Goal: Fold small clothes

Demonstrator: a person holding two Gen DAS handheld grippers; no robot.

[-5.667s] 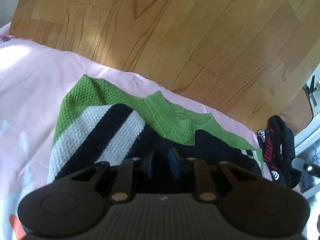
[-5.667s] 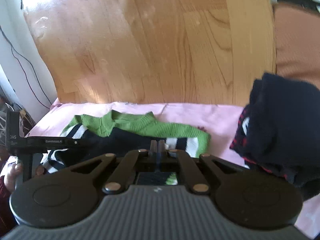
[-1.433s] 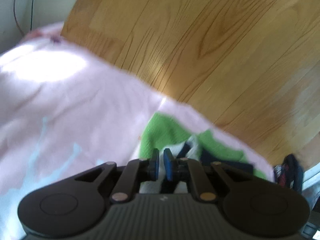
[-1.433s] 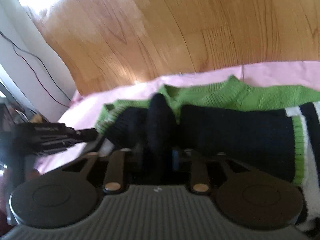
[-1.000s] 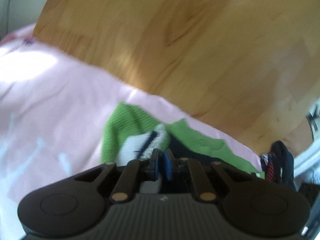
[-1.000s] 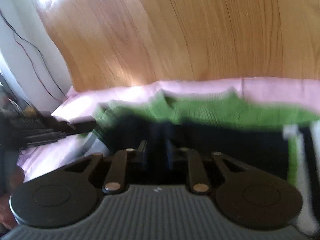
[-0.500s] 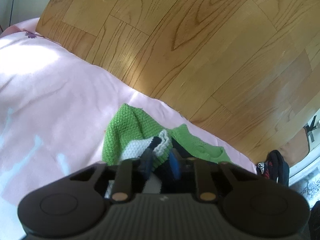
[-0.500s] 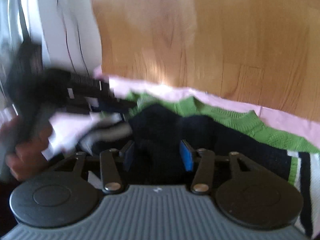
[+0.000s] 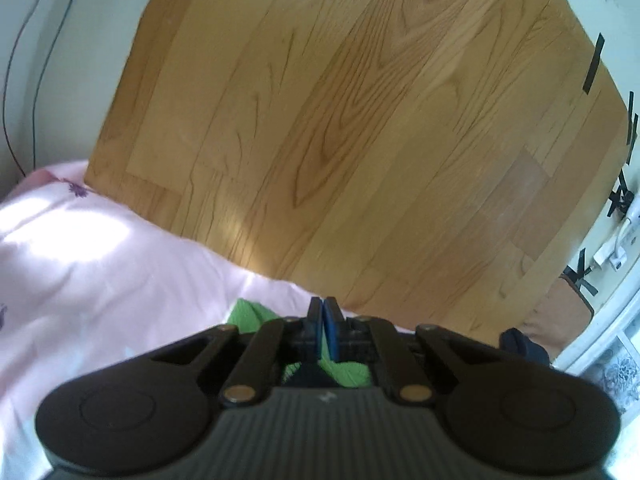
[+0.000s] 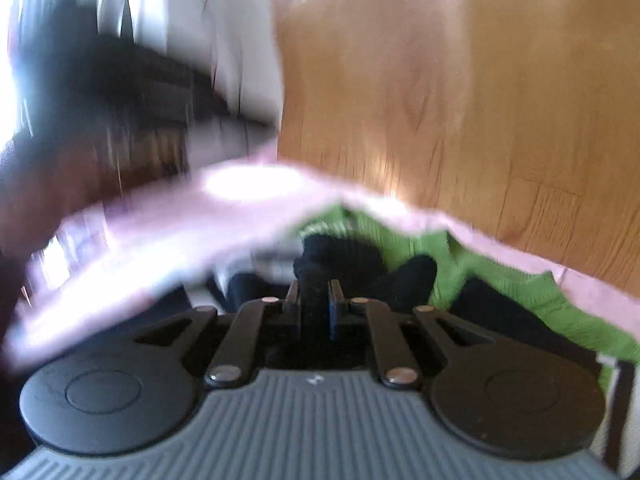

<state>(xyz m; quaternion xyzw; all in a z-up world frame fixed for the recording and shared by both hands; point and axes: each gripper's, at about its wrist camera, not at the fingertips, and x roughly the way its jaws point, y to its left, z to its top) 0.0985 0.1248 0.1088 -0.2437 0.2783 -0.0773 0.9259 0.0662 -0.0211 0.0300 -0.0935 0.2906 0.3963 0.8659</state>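
A green, navy and white knitted sweater (image 10: 516, 292) lies on the pink sheet (image 10: 160, 232). My right gripper (image 10: 314, 292) is low over it. Its jaws are closing, and a bunched navy fold of the sweater fills the gap between the pads. In the left wrist view my left gripper (image 9: 322, 312) is shut, with nothing visible between the tips. It hangs above the sheet (image 9: 100, 280). Bits of the green knit (image 9: 248, 314) show just beneath and beside its fingers. The right wrist view is blurred, and the left gripper (image 10: 256, 134) is a dark smear at upper left.
Wooden floor (image 9: 360, 140) runs beyond the bed's edge. A dark pile of clothes (image 9: 524, 344) sits at the right end of the bed, by a brown mat (image 9: 564, 312). Thin cables (image 9: 36, 80) hang on the white wall at left.
My left gripper has risen away from the sweater, and its fingers, which straddled the knit, are now together. My right gripper's jaws have narrowed onto the navy fold, and its view has rolled.
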